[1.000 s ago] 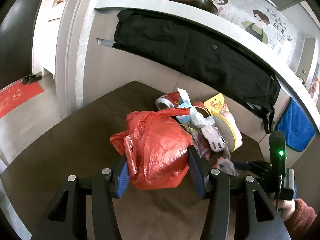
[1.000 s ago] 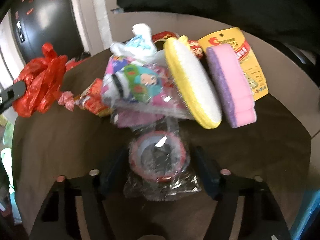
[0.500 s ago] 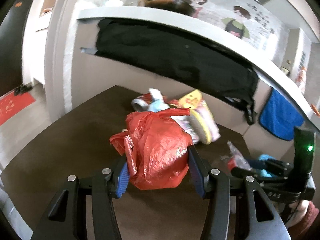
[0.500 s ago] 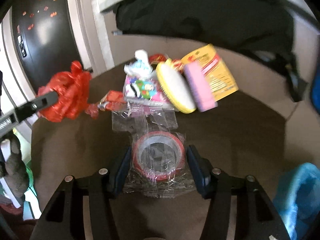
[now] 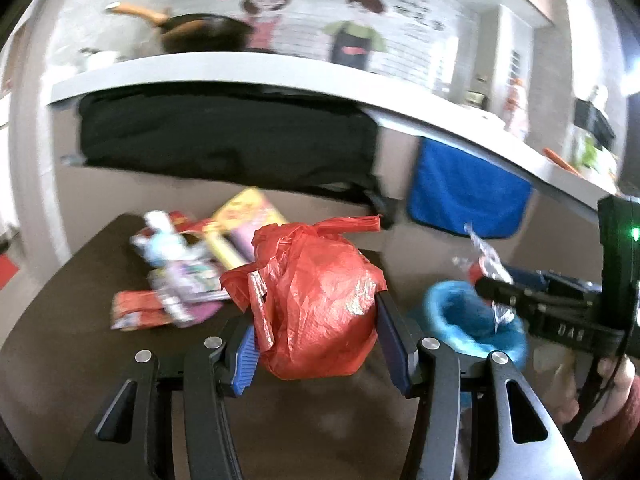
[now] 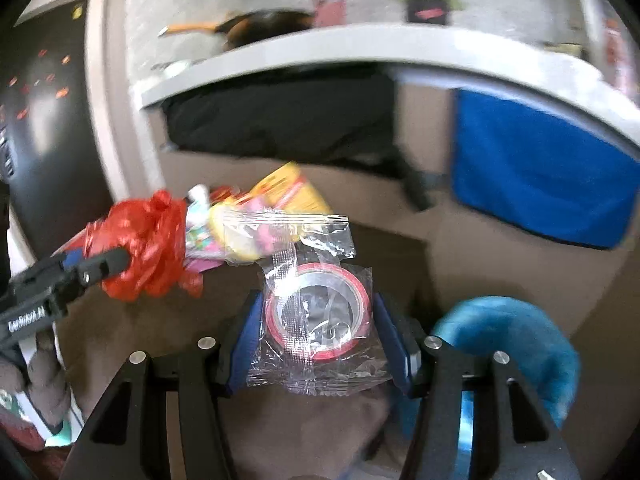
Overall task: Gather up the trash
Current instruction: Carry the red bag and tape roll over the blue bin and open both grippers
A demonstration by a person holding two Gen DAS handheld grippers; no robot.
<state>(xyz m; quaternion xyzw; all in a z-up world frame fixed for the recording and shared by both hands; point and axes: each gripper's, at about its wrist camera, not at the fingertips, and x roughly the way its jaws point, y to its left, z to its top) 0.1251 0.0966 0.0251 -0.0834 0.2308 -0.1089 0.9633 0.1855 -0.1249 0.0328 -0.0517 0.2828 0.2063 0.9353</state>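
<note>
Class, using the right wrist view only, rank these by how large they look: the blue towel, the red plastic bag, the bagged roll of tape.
1. Blue towel, clearly largest.
2 and 3. Bagged roll of tape and red plastic bag look alike; the tape is nearer the camera, so I won't rank them.

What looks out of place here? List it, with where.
A jumbled heap of wrappers and packets is strewn across the dark table: litter not yet collected. The red bag and bagged tape roll are already gripped.
</note>
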